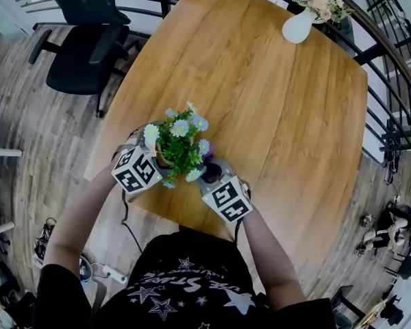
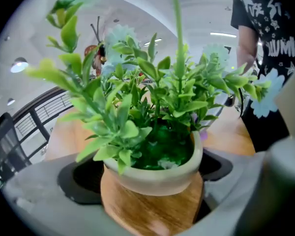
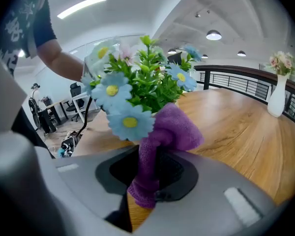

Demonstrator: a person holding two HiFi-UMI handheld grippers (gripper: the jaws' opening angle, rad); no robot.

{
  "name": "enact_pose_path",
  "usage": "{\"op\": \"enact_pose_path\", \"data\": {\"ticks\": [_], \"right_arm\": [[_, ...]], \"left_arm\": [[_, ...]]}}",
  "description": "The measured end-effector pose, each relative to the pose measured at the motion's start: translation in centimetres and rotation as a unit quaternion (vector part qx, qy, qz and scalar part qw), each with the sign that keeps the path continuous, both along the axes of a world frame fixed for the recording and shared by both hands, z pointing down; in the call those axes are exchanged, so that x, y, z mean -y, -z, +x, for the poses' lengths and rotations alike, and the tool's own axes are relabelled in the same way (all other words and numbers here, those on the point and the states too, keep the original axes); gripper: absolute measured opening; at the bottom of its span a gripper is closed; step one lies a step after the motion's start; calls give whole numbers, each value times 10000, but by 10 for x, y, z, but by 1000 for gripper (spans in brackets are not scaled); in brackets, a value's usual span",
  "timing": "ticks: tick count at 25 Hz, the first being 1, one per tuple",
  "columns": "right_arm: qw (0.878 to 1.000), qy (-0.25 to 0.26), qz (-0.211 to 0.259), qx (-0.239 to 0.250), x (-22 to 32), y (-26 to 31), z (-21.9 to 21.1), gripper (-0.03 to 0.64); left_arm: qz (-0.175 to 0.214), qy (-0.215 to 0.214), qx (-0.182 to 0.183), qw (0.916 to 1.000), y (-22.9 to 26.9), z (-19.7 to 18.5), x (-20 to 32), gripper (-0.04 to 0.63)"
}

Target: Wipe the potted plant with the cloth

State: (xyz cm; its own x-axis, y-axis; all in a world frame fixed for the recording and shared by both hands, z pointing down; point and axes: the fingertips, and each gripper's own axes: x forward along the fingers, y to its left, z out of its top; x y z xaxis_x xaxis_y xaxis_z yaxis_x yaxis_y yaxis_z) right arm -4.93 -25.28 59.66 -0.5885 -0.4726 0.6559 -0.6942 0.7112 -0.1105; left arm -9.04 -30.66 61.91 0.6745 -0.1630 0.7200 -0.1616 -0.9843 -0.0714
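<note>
A potted plant (image 1: 179, 144) with green leaves and pale blue daisies stands near the front edge of the wooden table (image 1: 260, 88). My left gripper (image 1: 151, 157) is shut on its pot (image 2: 155, 178), a pale-rimmed bowl with a wooden base that fills the space between the jaws. My right gripper (image 1: 216, 177) is shut on a purple cloth (image 3: 160, 146), whose bunched top presses against the plant's right side, just under a blue daisy (image 3: 130, 122). The cloth (image 1: 209, 164) shows as a dark purple patch beside the leaves in the head view.
A white vase with pink flowers (image 1: 303, 16) stands at the table's far right corner. A black office chair (image 1: 82, 46) sits off the table's left side. A dark railing (image 1: 390, 67) runs along the right. The person's arms (image 1: 82, 218) reach in from the near edge.
</note>
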Motion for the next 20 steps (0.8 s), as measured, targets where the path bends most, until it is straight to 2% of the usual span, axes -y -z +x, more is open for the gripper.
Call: {"op": "enact_pose_path", "data": {"ticks": [7,11,20], "right_arm": [[9996,-207,-85,153,-9,1,0,87],[9996,-240,-43,162,-16,-2,0,87],[9987,-462,-61,-212,-21,1,15,87]], "left_arm": [[-24,1106,-53,9938,-2,5,1,611],[-7,1685,-143,9856,-3,9,-1,611],[87,2644,-293,9639,-1,15,-11,611]]}}
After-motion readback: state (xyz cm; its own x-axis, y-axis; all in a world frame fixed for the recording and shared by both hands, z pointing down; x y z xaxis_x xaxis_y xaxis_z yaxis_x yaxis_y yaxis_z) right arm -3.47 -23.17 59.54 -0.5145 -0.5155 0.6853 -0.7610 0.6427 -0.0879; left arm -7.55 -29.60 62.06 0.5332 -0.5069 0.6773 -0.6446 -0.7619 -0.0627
